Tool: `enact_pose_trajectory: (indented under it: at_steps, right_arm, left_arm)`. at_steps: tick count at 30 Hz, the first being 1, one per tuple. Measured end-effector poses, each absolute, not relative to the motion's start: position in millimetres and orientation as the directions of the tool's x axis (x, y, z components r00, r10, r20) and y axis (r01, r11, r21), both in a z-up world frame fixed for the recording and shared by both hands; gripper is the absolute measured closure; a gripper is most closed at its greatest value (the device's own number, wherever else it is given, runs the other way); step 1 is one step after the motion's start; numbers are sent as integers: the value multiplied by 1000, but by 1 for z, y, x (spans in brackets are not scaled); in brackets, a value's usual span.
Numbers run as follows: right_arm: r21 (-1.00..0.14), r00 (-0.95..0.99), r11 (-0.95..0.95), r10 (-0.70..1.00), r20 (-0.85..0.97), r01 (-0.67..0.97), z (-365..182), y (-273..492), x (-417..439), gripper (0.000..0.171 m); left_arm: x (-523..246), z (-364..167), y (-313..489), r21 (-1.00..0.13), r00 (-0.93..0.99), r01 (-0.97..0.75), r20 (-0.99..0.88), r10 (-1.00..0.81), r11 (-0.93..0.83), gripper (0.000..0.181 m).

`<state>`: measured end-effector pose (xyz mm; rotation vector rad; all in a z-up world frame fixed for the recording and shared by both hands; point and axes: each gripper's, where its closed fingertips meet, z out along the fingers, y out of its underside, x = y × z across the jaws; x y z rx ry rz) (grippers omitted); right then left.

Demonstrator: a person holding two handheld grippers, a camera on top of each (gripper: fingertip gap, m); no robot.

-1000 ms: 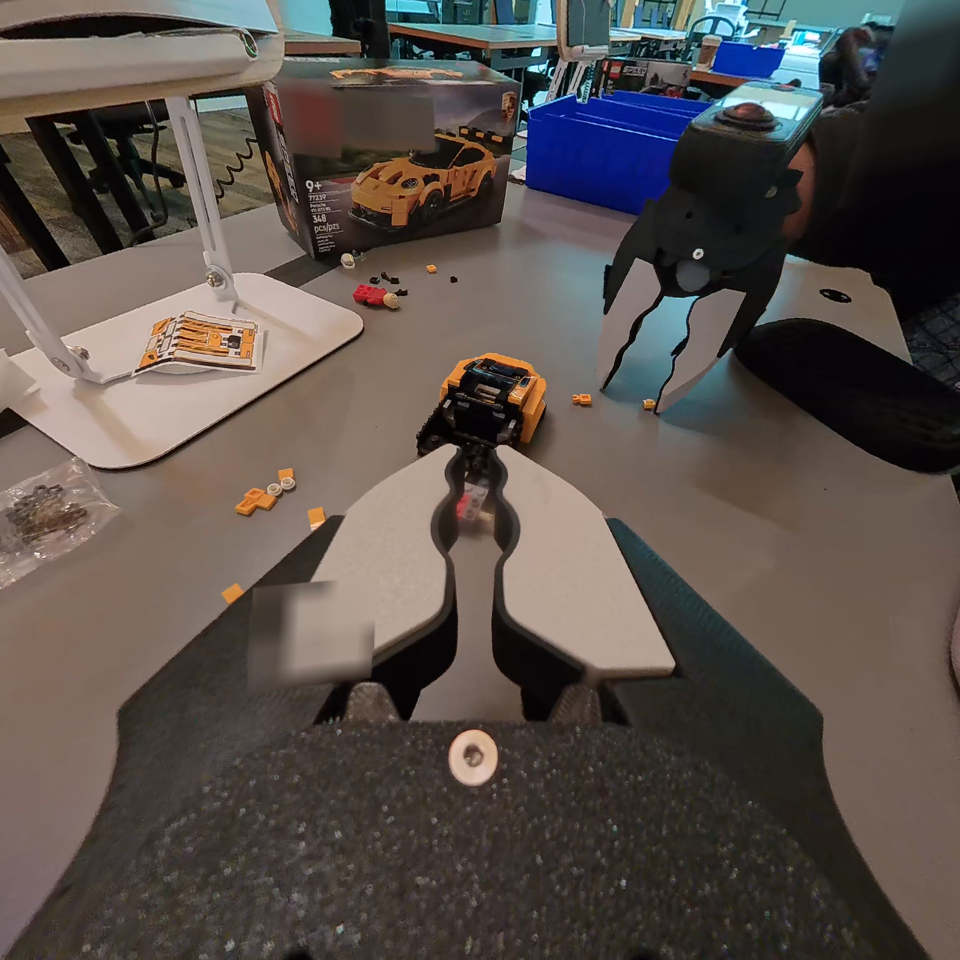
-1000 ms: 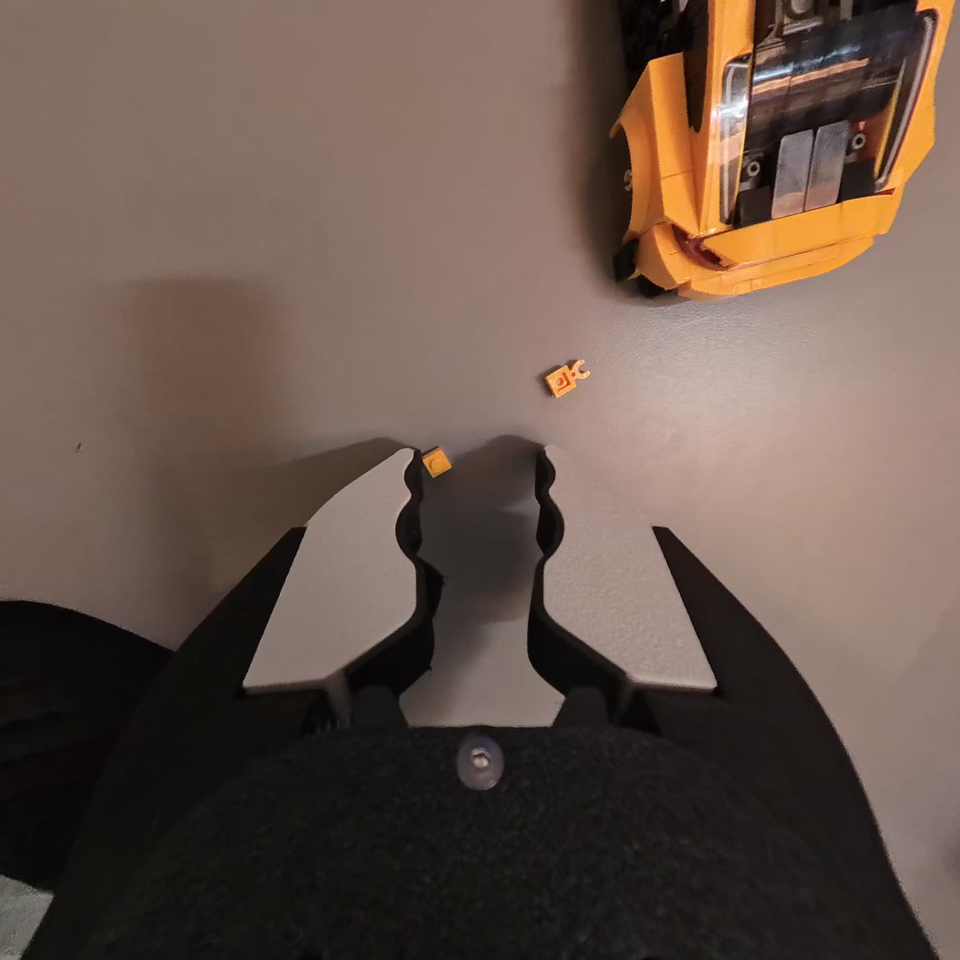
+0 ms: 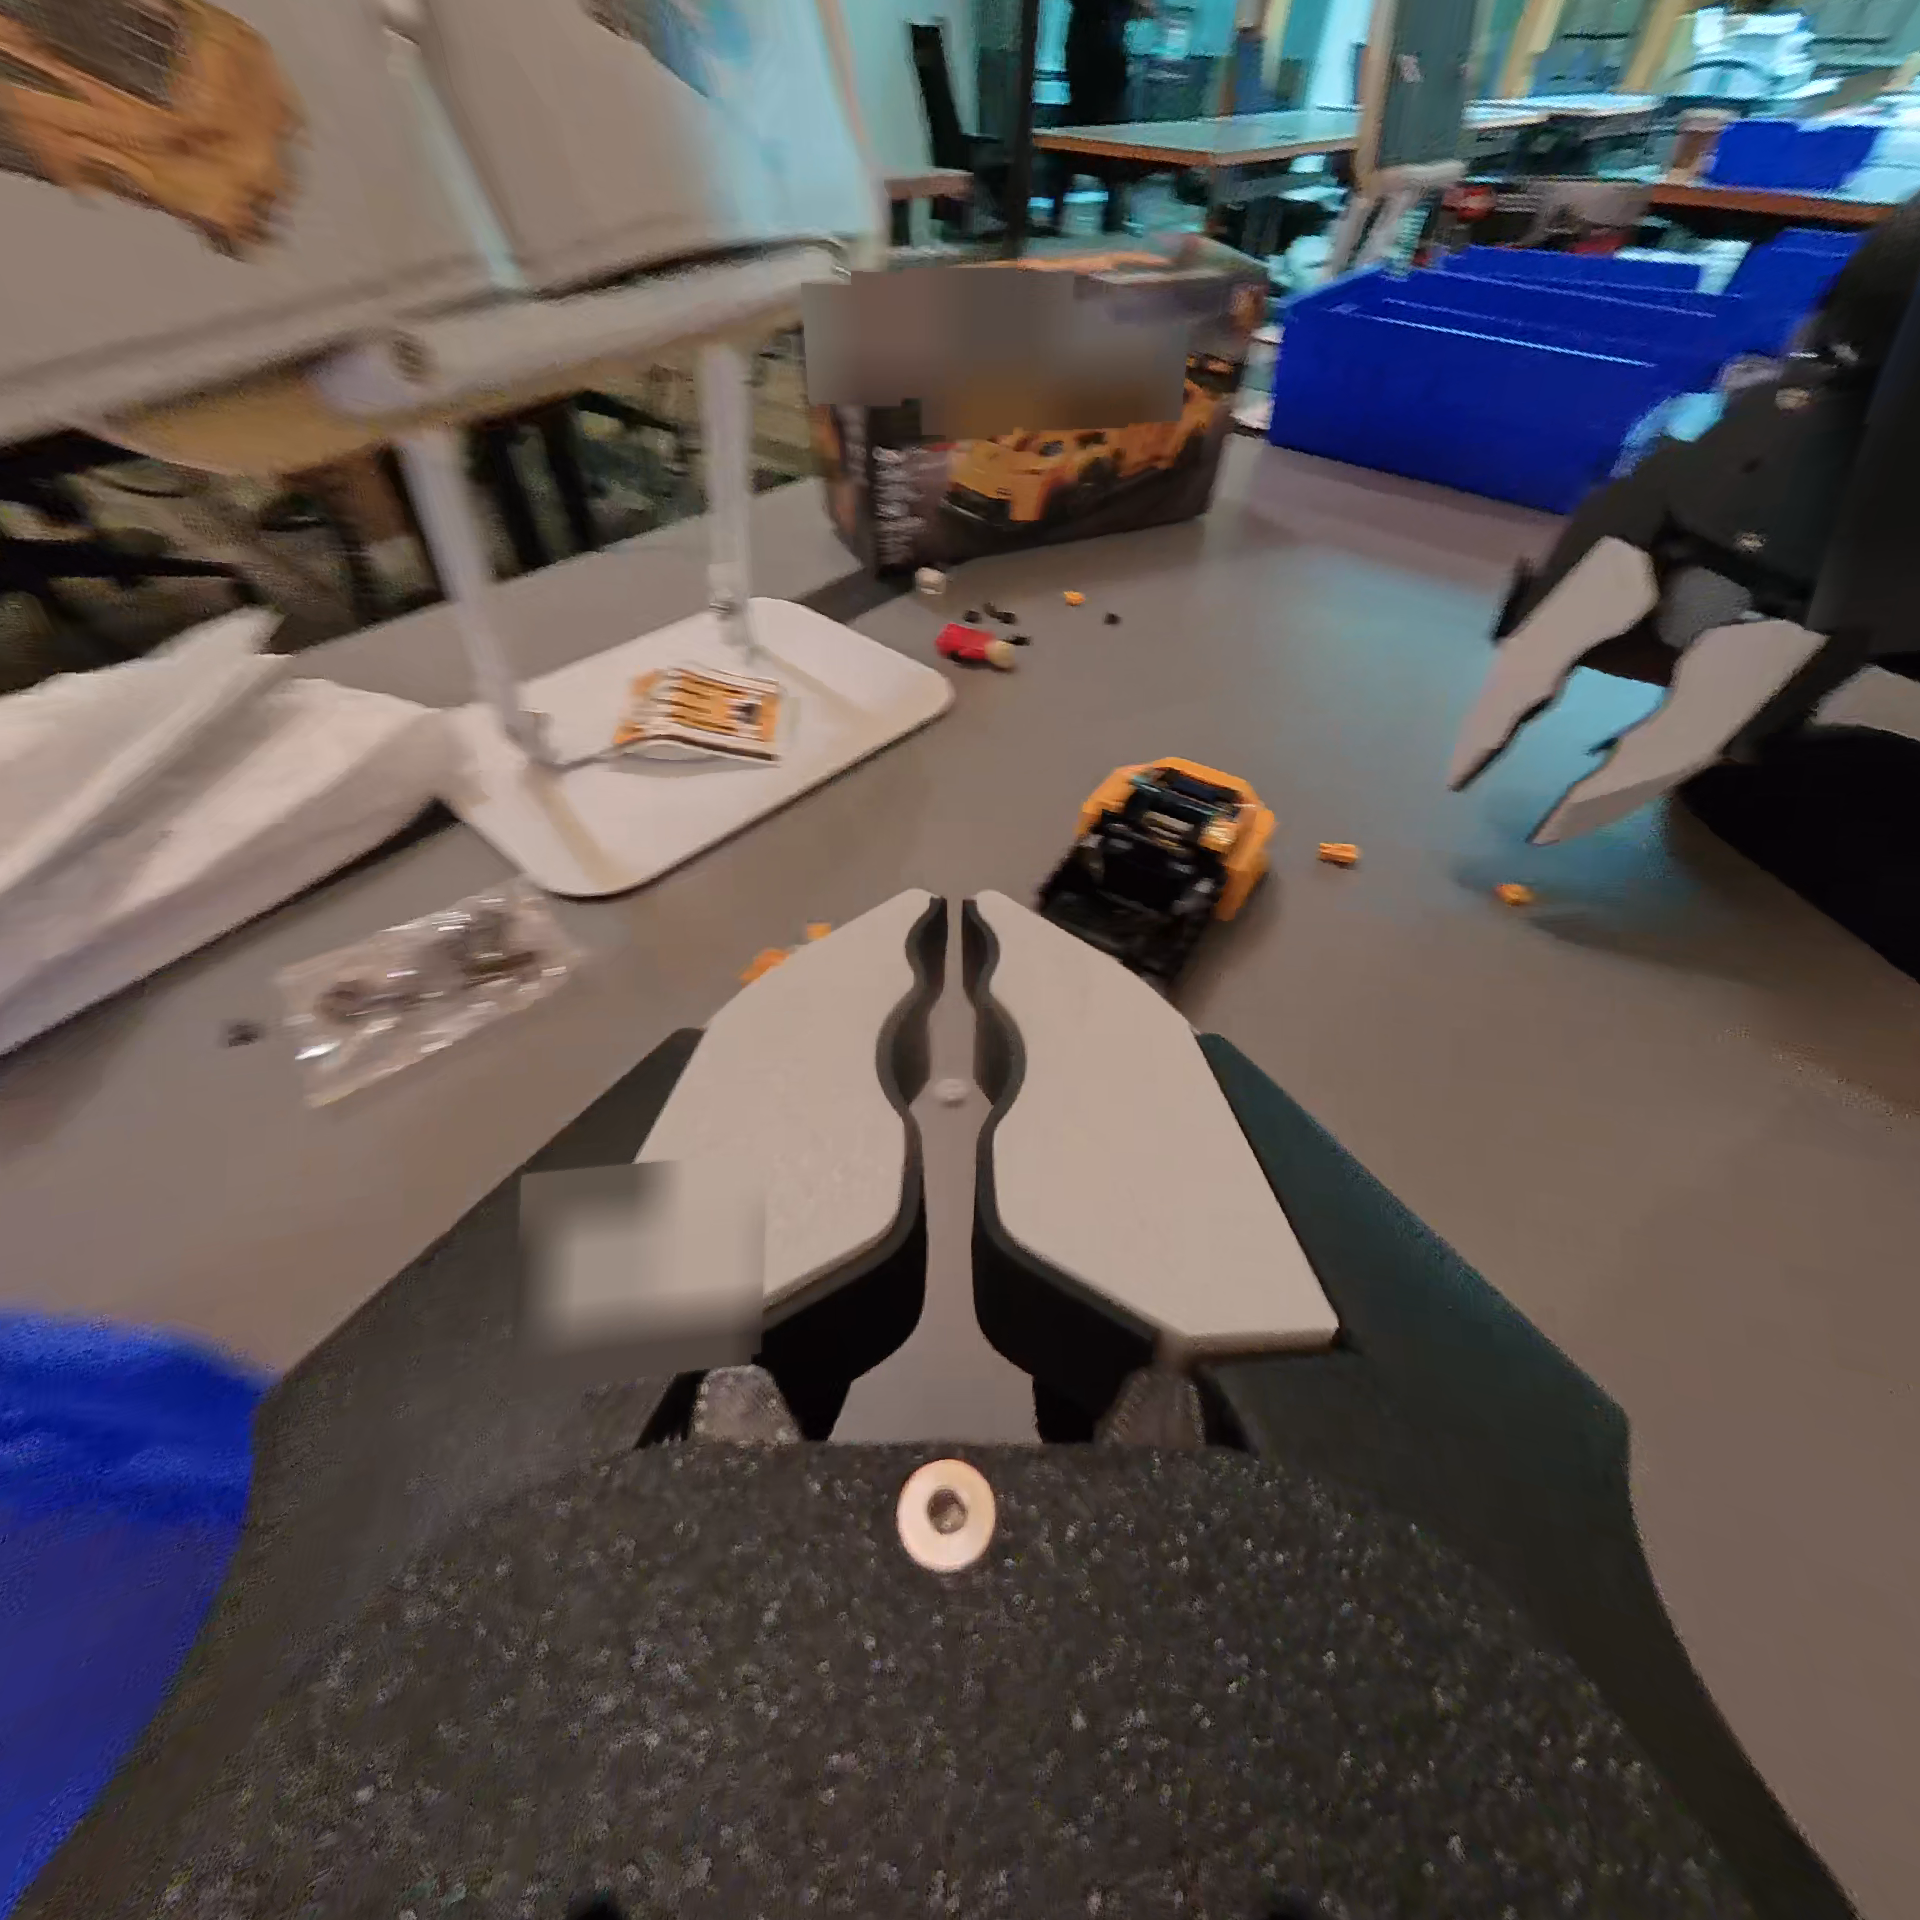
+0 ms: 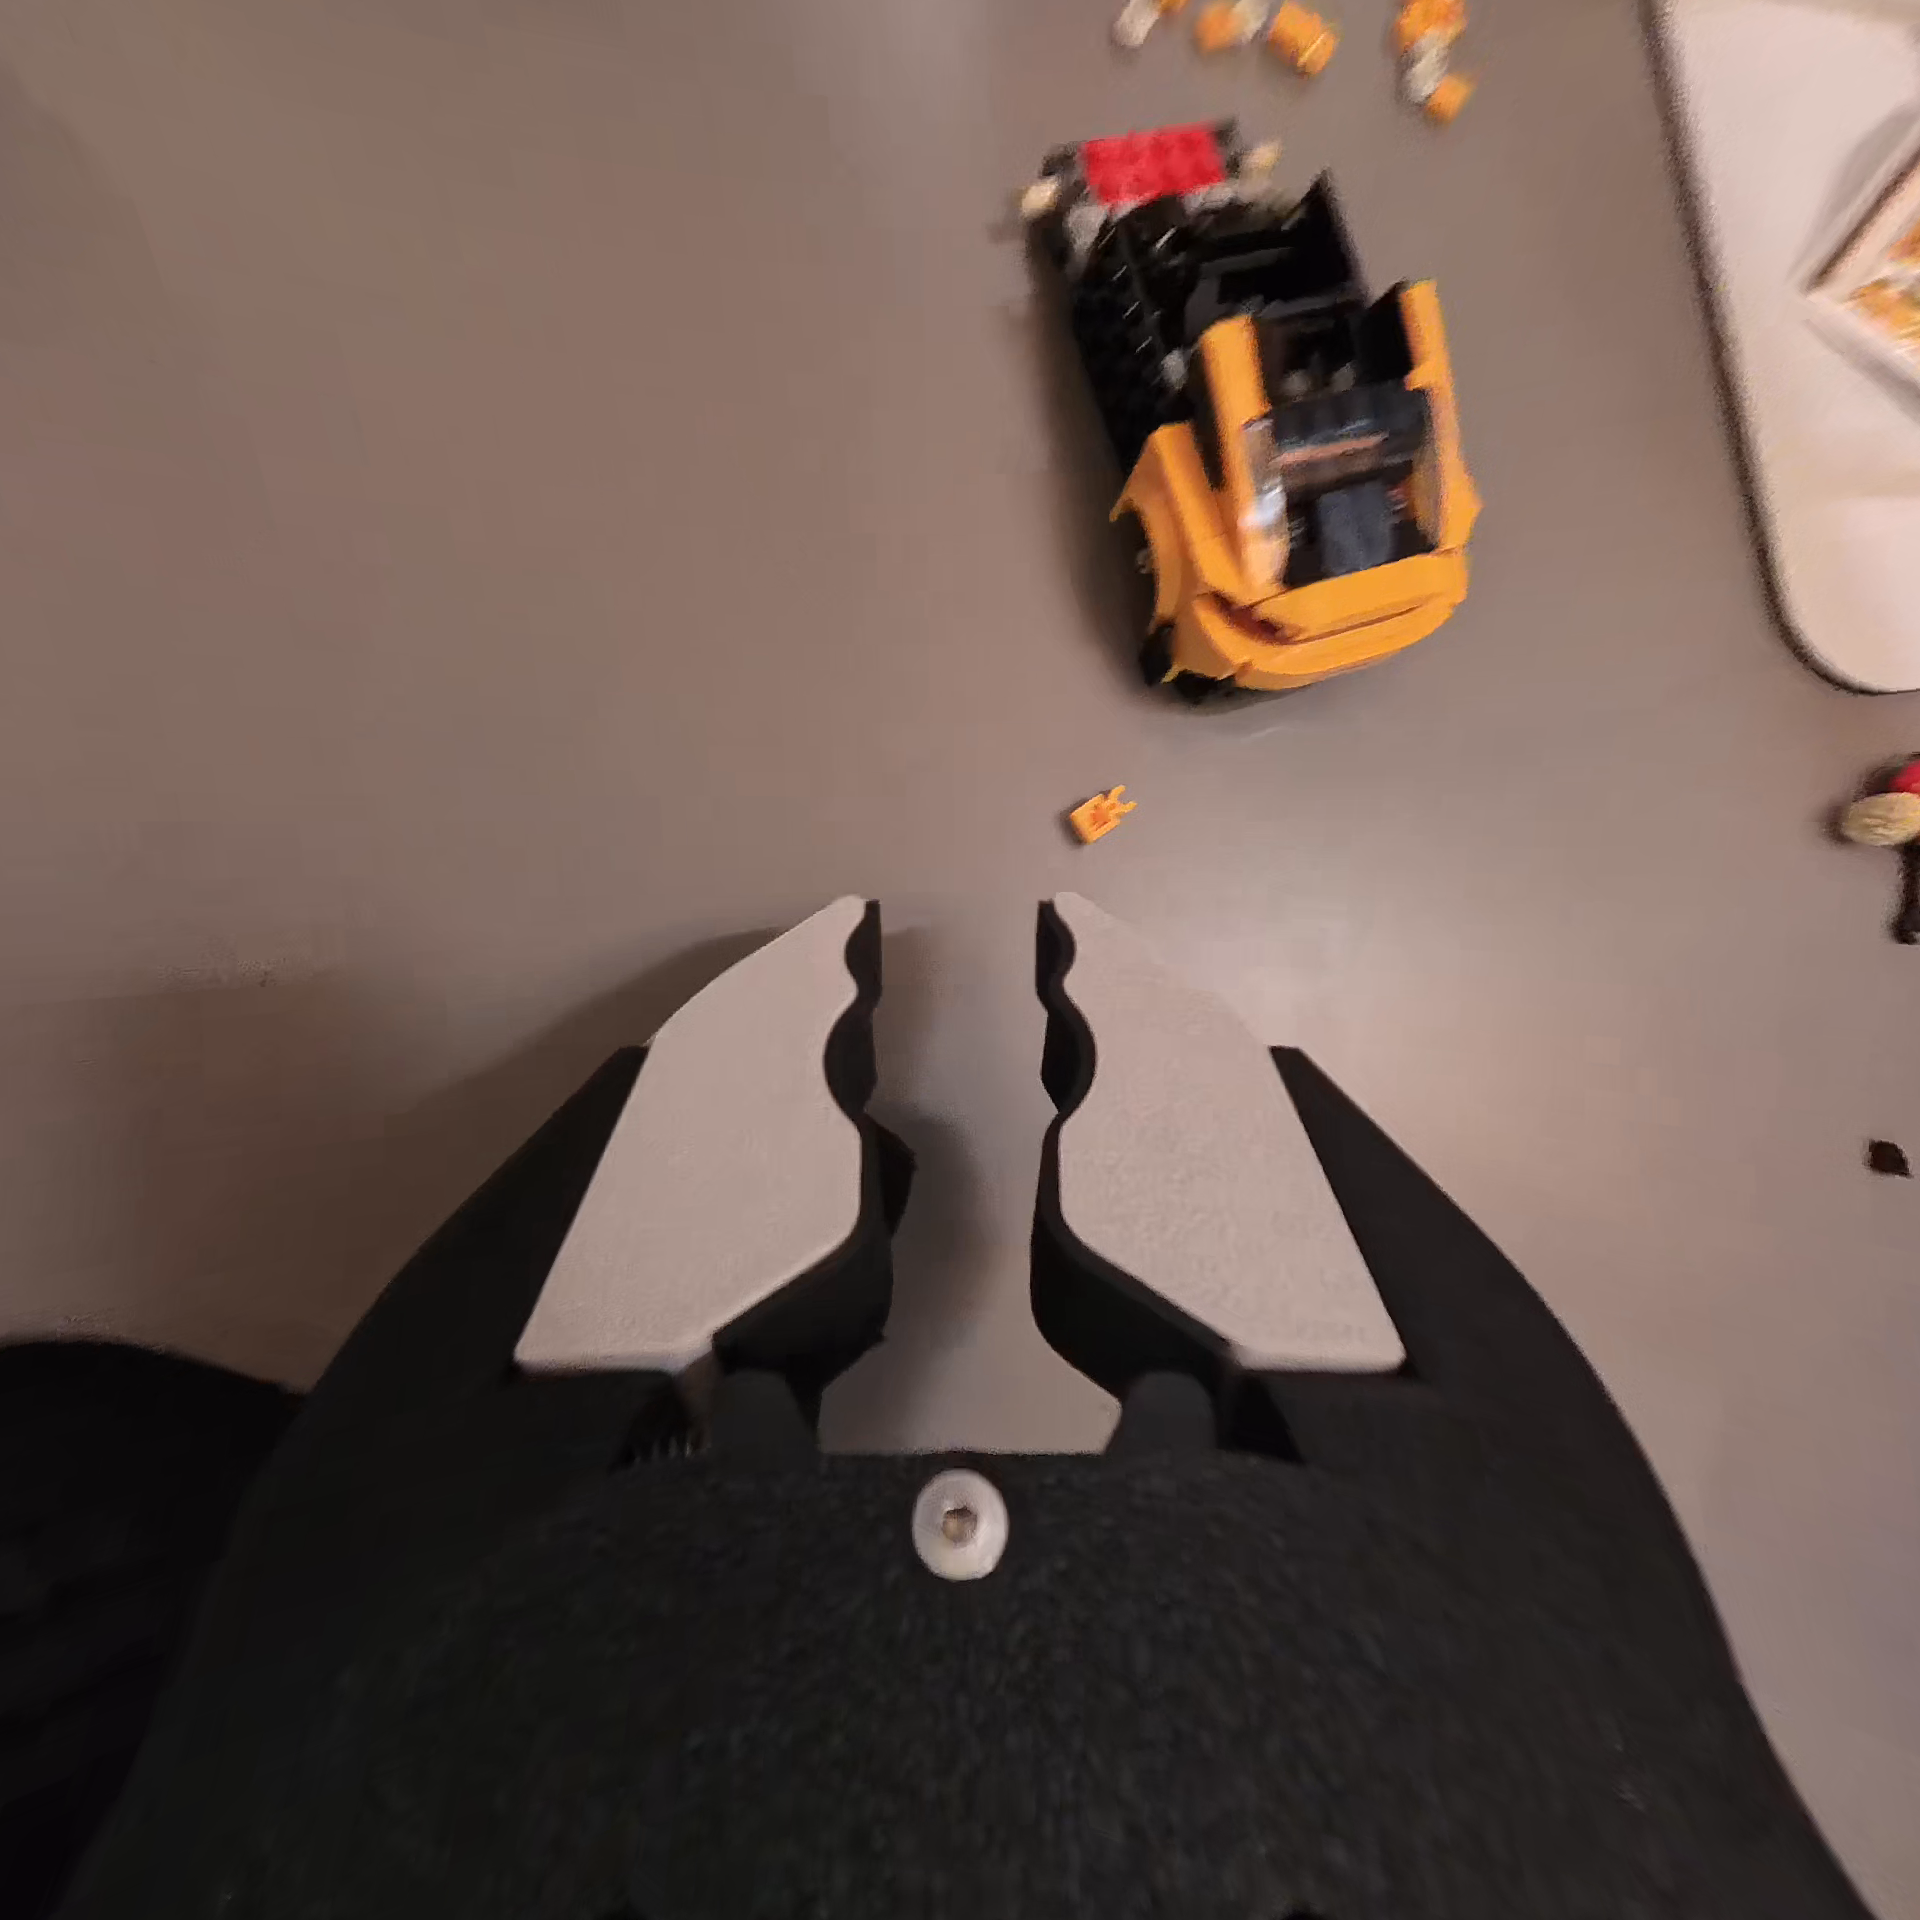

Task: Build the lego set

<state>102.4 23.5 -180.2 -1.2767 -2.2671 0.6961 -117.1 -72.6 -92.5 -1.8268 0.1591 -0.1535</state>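
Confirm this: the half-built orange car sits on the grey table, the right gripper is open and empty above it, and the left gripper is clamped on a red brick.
Not quite. The left gripper is shut, but the left wrist view shows nothing between its fingertips, no red brick. The rest holds: the half-built orange car sits on the grey table, and the right gripper is open and empty.

No legible writing in either view.

- Box (image 3: 1029, 468), far side of the table: pale print runs down its left face, smeared by motion blur, unreadable. The rest of its front shows only a car picture.
- Sticker sheet (image 3: 701, 712), lying on the white stand base (image 3: 831, 717): orange and black markings, too small and soft to make out.
- Booklet (image 3: 135, 114) up on the stand, top left: a car picture only, heavily blurred.
- Right wrist view: corner of the sticker sheet (image 4: 1886, 286) at the right edge, orange print, unreadable.
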Motion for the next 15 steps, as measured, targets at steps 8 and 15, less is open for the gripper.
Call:
enact_pose_trajectory:
  at_steps: [8, 15]
  right_arm:
    - [-965, 2, 153, 988, 157, 211, -101, 64, 79, 169]
    - [-993, 327, 119, 938, 118, 19, -69, 110, 100, 171]
  left_arm:
    - [-277, -40, -152, -916, 961, -32, -138, 239, -399, 181]
    - [-384, -60, -198, -646, 916, 48, -276, 292, -762, 181]
